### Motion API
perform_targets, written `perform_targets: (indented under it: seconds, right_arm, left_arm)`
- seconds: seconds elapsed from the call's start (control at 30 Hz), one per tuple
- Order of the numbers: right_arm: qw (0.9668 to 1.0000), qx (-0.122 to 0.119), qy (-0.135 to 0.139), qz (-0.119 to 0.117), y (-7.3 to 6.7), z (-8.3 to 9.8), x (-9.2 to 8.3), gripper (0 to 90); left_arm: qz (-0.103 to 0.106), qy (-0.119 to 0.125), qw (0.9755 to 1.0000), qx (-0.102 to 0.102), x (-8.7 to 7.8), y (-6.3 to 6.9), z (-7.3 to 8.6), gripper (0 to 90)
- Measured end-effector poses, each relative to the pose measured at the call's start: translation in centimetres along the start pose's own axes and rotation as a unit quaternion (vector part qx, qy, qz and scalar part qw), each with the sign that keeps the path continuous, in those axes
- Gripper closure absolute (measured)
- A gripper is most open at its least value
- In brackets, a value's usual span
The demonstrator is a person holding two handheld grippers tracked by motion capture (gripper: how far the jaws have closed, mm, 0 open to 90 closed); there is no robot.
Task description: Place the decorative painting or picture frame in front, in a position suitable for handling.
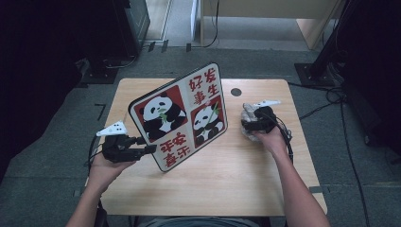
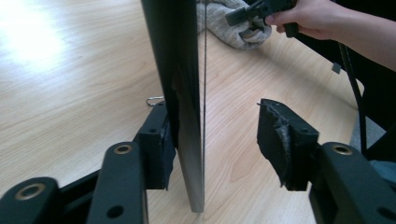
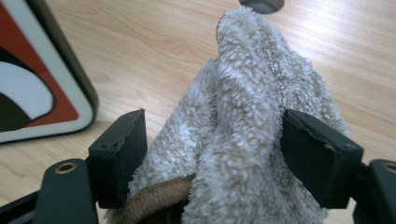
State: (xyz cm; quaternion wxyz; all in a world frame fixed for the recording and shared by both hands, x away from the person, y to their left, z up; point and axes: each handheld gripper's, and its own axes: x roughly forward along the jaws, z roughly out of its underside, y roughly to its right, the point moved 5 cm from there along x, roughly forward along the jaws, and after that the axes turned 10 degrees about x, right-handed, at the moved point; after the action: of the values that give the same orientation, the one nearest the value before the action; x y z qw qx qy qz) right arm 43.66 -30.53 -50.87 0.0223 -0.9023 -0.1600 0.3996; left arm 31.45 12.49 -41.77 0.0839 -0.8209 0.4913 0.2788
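Panda board point(image 1: 178, 116) — upright, left fingers point(image 2: 219, 140) astride its edge, one touching; towel point(image 3: 247, 121) (bunched, partly hidden) pinched by right fingers point(image 3: 210, 158).

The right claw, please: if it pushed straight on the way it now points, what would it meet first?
The fluffy beige cloth already bunched between its jaws. Beyond that, probably the wooden table and the round grommet in it, though depth is hard to judge.

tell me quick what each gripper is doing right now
left gripper: open, jaws astride the panda board's edge.
right gripper: shut on the fluffy beige cloth.
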Motion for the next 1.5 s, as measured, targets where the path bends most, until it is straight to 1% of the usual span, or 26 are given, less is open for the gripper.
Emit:
perform_targets:
  seconds: [0.03, 0.07, 0.17, 0.27, 0.37, 0.43, 0.5, 0.6, 0.63, 0.67, 0.7, 0.8, 0.87, 0.93, 0.97, 1.0, 1.1, 1.17, 1.2, 1.23, 1.27, 1.3, 1.33, 1.4, 1.47, 1.5]
  right_arm:
    - [1.0, 0.0, 0.0, 0.0, 0.0, 0.0, 0.0, 24.0]
    - [1.0, 0.004, -0.001, 0.001, 0.3, 0.2, 0.2, 26.2]
    - [0.9999, 0.009, -0.007, 0.002, 0.7, 0.6, 0.4, 27.3]
    - [0.9999, 0.009, -0.009, 0.001, 1.2, 1.0, 0.6, 32.8]
    - [0.9998, 0.017, -0.008, -0.003, 1.5, 1.2, 0.7, 36.4]
    - [0.9999, 0.009, -0.01, 0.003, 1.5, 1.3, 0.9, 39.9]
    - [0.9998, -0.009, -0.012, 0.011, 1.4, 1.5, 1.1, 43.7]
    - [0.9996, -0.021, -0.014, 0.014, 1.4, 1.6, 1.2, 52.3]
    - [0.9994, -0.028, -0.012, 0.017, 1.5, 1.6, 1.2, 55.3]
    - [0.9995, -0.023, -0.011, 0.016, 1.6, 1.6, 1.1, 59.0]
    - [0.9998, -0.012, -0.013, 0.013, 1.7, 1.6, 1.1, 62.0]
    - [0.9998, -0.004, -0.016, 0.01, 1.8, 1.4, 1.0, 67.3]
    - [0.9997, -0.009, -0.017, 0.014, 1.7, 1.3, 0.8, 69.7]
    - [0.9996, -0.008, -0.023, 0.017, 1.5, 1.0, 0.4, 72.8]
    - [0.9996, -0.008, -0.023, 0.017, 1.5, 1.0, 0.4, 72.8]
    - [0.9995, -0.002, -0.026, 0.016, 1.4, 0.9, 0.3, 73.2]
    - [0.9996, -0.007, -0.025, 0.008, 1.6, 0.7, 0.0, 73.8]
    - [0.9996, -0.001, -0.027, 0.002, 1.6, 0.5, -0.4, 73.9]
    - [0.9997, 0.003, -0.023, -0.006, 1.5, 0.2, -0.8, 74.1]
    - [0.9997, 0.003, -0.023, -0.006, 1.5, 0.2, -0.8, 74.1]
    - [0.9997, 0.007, -0.021, -0.012, 1.4, 0.1, -1.0, 74.1]
    - [0.9996, 0.014, -0.015, -0.018, 1.3, -0.1, -1.4, 74.1]
    - [0.9996, 0.02, -0.014, -0.016, 1.2, -0.2, -1.6, 74.2]
    - [0.9991, 0.03, -0.016, -0.024, 1.1, -0.5, -2.1, 74.1]
    - [0.9986, 0.032, -0.019, -0.036, 0.7, -0.6, -2.5, 74.1]
    - [0.9986, 0.033, -0.018, -0.036, 0.6, -0.6, -2.7, 74.1]
  left_arm:
    - [-0.002, 0.0, 1.0, -0.001, 0.0, 0.0, 0.0, 48.9]
    - [-0.002, 0.001, 1.0, -0.003, 0.0, -0.1, 0.0, 51.4]
    - [-0.002, 0.003, 1.0, -0.005, 0.0, -0.2, 0.0, 52.3]
    - [0.0, 0.004, 1.0, -0.008, 0.0, -0.3, 0.0, 52.4]
    - [-0.001, 0.004, 1.0, -0.009, 0.1, -0.3, 0.1, 52.5]
    - [-0.004, 0.003, 0.9999, -0.012, 0.2, -0.4, 0.2, 52.1]
    - [-0.004, 0.004, 0.9998, -0.017, 0.3, -0.5, 0.2, 50.4]
    - [0.001, 0.004, 0.9997, -0.022, 0.3, -0.5, 0.2, 52.3]
    - [0.006, 0.007, 0.9997, -0.024, 0.3, -0.5, 0.2, 54.8]
    - [0.007, 0.01, 0.9996, -0.024, 0.3, -0.4, 0.1, 56.2]
    - [0.006, 0.011, 0.9996, -0.025, 0.3, -0.5, 0.1, 56.4]
    - [0.003, 0.014, 0.9996, -0.025, 0.3, -0.6, 0.1, 56.7]
    - [0.002, 0.017, 0.9996, -0.023, 0.3, -0.7, 0.1, 56.8]
    - [0.004, 0.016, 0.9995, -0.027, 0.4, -0.7, 0.1, 58.5]
    - [0.004, 0.014, 0.9996, -0.026, 0.4, -0.8, 0.1, 58.5]
    - [0.003, 0.01, 0.9995, -0.03, 0.5, -0.9, 0.0, 59.0]
    - [0.003, 0.011, 0.9994, -0.032, 0.7, -1.1, -0.2, 61.3]
    - [0.003, 0.006, 0.9995, -0.03, 0.9, -1.2, -0.2, 62.2]
    - [0.005, 0.006, 0.9995, -0.03, 1.0, -1.2, -0.2, 63.0]
    - [0.005, 0.007, 0.9995, -0.03, 1.0, -1.3, -0.2, 63.0]
    - [0.005, 0.009, 0.9995, -0.029, 1.0, -1.3, -0.2, 63.1]
    - [0.005, 0.01, 0.9995, -0.028, 1.0, -1.4, -0.2, 63.9]
    - [0.005, 0.013, 0.9995, -0.03, 1.0, -1.4, -0.3, 64.2]
    - [0.009, 0.014, 0.9992, -0.036, 1.0, -1.6, -0.4, 65.9]
    - [0.013, 0.017, 0.9991, -0.037, 1.0, -1.6, -0.5, 68.4]
    - [0.014, 0.018, 0.9991, -0.036, 1.1, -1.6, -0.6, 69.2]
